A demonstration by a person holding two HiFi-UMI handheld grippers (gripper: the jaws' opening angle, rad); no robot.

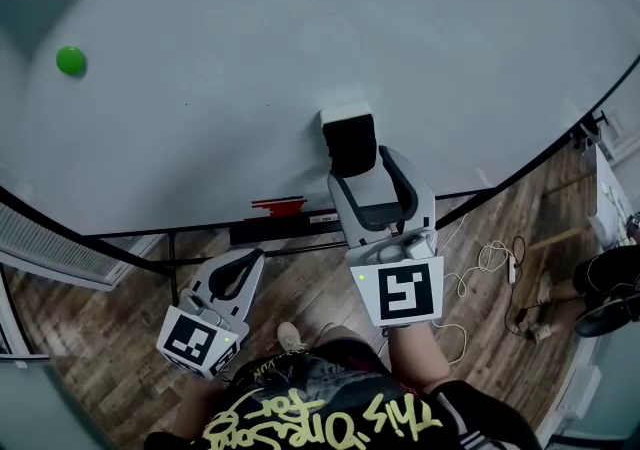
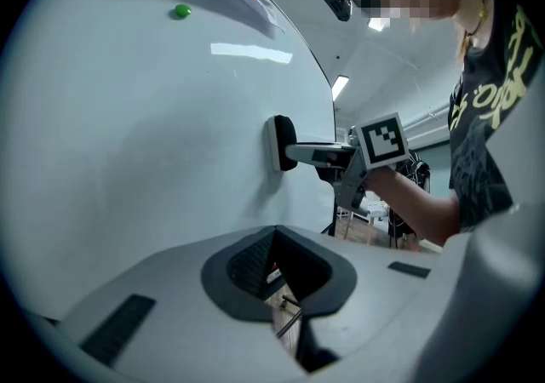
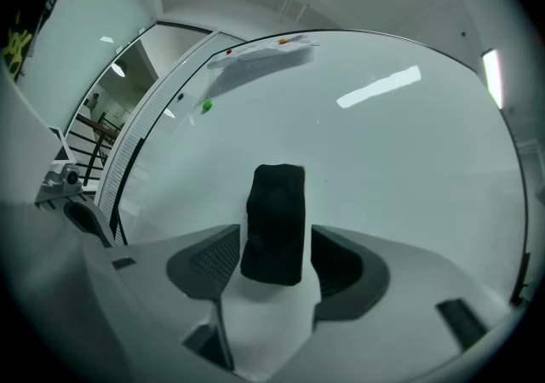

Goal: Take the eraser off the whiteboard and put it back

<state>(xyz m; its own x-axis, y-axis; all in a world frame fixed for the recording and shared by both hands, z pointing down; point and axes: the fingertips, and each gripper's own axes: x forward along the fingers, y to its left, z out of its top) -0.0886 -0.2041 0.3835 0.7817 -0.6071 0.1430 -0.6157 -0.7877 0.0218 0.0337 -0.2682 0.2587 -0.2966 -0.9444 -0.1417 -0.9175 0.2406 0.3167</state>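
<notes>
Eraser point(image 1: 348, 138): black, sat flat against the whiteboard point(image 1: 300, 38), lower middle. Right gripper point(image 1: 362, 168): at the whiteboard, jaws spread either side of the eraser, gaps showing, not pinching. Left gripper point(image 1: 250, 260): below the whiteboard's bottom edge, jaws pressed together, empty. Green magnet point(image 1: 70, 60): whiteboard's upper left.

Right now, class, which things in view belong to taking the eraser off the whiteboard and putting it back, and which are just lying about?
In the job: eraser, whiteboard, right gripper, its fingers open round the eraser.
Lying about: green magnet, floor cables, left gripper, shut and empty.
</notes>
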